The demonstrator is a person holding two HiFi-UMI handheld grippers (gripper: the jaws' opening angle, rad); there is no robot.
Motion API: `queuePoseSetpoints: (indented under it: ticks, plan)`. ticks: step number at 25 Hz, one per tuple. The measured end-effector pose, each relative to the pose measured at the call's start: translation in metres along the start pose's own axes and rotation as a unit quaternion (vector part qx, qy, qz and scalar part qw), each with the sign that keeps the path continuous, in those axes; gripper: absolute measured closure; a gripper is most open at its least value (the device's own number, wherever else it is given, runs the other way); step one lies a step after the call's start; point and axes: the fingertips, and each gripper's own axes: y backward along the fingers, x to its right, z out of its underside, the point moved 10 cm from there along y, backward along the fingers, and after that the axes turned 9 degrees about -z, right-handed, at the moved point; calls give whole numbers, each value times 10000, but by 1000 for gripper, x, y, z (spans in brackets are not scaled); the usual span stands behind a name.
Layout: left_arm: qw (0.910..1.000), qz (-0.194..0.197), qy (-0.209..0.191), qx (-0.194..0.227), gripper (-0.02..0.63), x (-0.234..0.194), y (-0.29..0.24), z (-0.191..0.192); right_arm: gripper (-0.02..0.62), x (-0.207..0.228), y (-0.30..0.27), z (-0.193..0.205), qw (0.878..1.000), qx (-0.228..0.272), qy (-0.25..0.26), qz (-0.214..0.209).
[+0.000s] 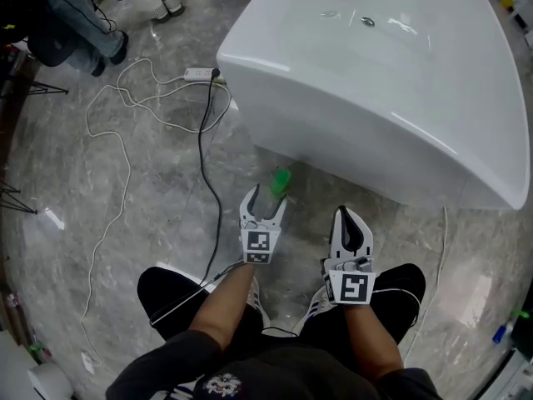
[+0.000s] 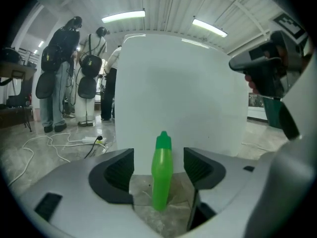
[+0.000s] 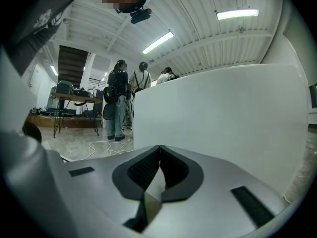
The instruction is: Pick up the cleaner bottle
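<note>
Holds left gripper (image 1: 268,198) low over the floor (image 1: 150,198), jaws spread wide and released, gripping nothing. Points it at the bottle (image 1: 281,182): green, upright on the floor, close to the foot of the tub (image 1: 375,82). Shows, in the left gripper view, the bottle in line with the gap between the pads, with clearance on both sides and no contact. Places the bottle, in the head view, just ahead of the jaw tips.

Holds right gripper (image 1: 344,215) beside the left, also low, to the right of the bottle and apart from it. Shows, in the right gripper view, jaws clenched tip to tip with nothing between them, facing the white tub wall.

Leaves a black cable (image 1: 204,165) trailing across the floor from a power strip (image 1: 198,73). Includes people (image 2: 54,78) standing well behind, left of the tub.
</note>
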Motion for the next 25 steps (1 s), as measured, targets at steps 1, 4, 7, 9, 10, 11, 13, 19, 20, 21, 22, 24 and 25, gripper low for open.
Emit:
queuePoseSetpoints:
  ticks: [1, 4, 7, 9, 10, 11, 13, 19, 20, 21, 22, 24, 25]
  plan:
    - [10000, 39, -24, -41, 304, 0, -5, 7, 580, -1, 0, 3, 10000, -5, 3, -4]
    - [9998, 123, -68, -112, 296, 1, -21, 25, 580, -4, -1, 9, 10000, -3, 25, -28]
    - [9998, 122, -30, -176, 293, 6, -39, 42, 580, -3, -1, 14, 9999, -15, 99, -69]
    - [9998, 111, -16, -186, 293, 9, -51, 50, 580, -3, 1, 18, 9999, -11, 112, -91]
    - [9998, 102, -14, -175, 293, 11, -56, 53, 580, -4, 2, 20, 9999, -26, 115, -103]
    - [9998, 102, -13, -163, 293, 13, -60, 55, 580, -4, 3, 22, 9998, -58, 121, -116]
    - [9998, 142, -34, -158, 293, 17, -70, 59, 580, -6, 5, 25, 9997, -144, 136, -137]
    - [9998, 180, -120, -37, 294, 26, -94, 62, 580, -4, 9, 30, 9995, -262, 168, -88]
    - [9998, 172, -132, -9, 295, 27, -97, 61, 580, -4, 10, 31, 9993, -306, 182, -101]
    - [9998, 152, -136, 13, 295, 27, -100, 61, 580, -4, 11, 33, 9992, -338, 177, -106]
    - [9998, 124, -137, 30, 295, 28, -102, 61, 580, -3, 11, 35, 9992, -350, 158, -111]
    - [9998, 93, -152, 44, 295, 28, -105, 62, 580, -4, 12, 38, 9994, -308, 101, -152]
    - [9998, 92, -168, 33, 295, 29, -106, 63, 580, -4, 12, 39, 9995, -270, 79, -174]
